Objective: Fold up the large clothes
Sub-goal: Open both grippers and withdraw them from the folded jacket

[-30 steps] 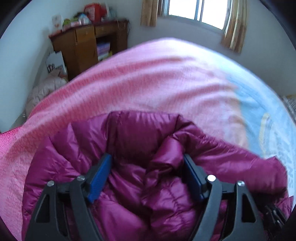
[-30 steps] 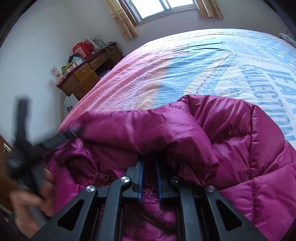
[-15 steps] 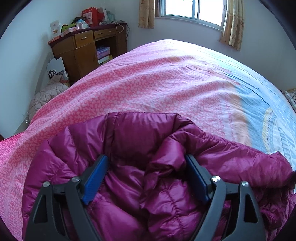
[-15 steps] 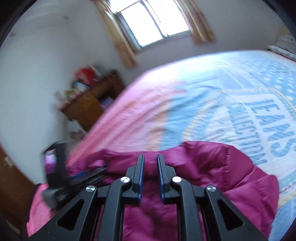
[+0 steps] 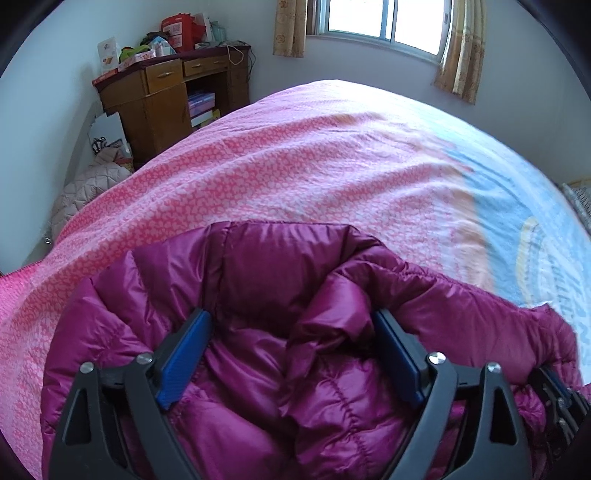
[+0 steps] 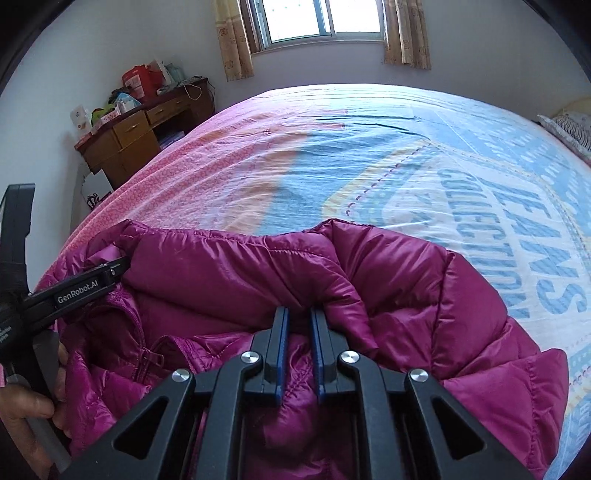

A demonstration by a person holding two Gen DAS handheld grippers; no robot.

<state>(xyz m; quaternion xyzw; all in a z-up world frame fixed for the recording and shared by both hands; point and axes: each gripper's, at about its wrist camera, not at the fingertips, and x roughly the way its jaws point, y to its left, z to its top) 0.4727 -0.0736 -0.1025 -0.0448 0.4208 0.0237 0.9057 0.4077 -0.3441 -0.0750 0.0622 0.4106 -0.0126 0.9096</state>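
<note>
Since a second ago our left gripper [image 5: 291,354] has spread its fingers [image 5: 184,363] wider over the same patch of the magenta down jacket [image 5: 258,280], and they are opening at this moment; puffy folds lie between them, but the blue pads press on nothing. Our right gripper [image 6: 299,350] swung up toward the window half a second back and now points down at the jacket again.

We see the right fingers [image 6: 277,350] drawn nearly together, with a fold of the jacket's shiny quilted cloth running down between them; we cannot tell from the picture whether the pads truly pinch it. In the right wrist view the left gripper [image 6: 118,267] reaches in from the left edge, its tip against the jacket, with our hand [image 6: 29,417] on its handle.

We find the jacket bunched at the near edge of the bed [image 5: 332,166], on the pink-patterned part of the cover, its right side spilling toward the blue printed part. Beyond the bed stand a wooden desk [image 5: 155,99] piled with boxes and a curtained window [image 5: 373,18].
</note>
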